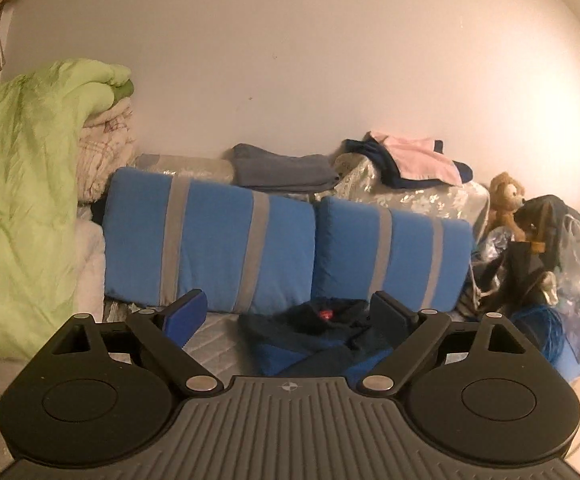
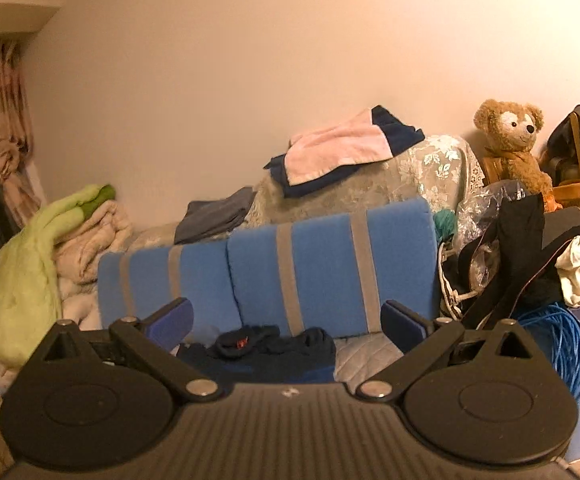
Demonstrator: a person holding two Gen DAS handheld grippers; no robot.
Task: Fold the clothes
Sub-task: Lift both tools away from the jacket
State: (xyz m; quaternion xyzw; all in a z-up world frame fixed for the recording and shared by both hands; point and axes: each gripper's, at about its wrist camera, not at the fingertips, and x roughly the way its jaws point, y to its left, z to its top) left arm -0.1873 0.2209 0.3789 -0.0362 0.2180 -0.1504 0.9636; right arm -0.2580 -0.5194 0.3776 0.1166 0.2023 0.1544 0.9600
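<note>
Crumpled dark garment (image 1: 322, 336) (image 2: 266, 350) ahead between both grippers' spread fingers (image 1: 184, 314) (image 2: 404, 324), untouched, before blue cushions (image 1: 210, 240)

No readable text, red tag on dark garment (image 1: 323, 314) illegible

- Both views are dim and have a warm orange-yellow tint, as from indoor lamp light.
- In the left wrist view the wall (image 1: 290, 40) is brightest on the right side and becomes grey toward the left.
- Fisheye distortion curves the edges, with black corners.
- The pictures are soft and grainy; the dark garment (image 2: 266, 352) shows almost no detail.
</note>
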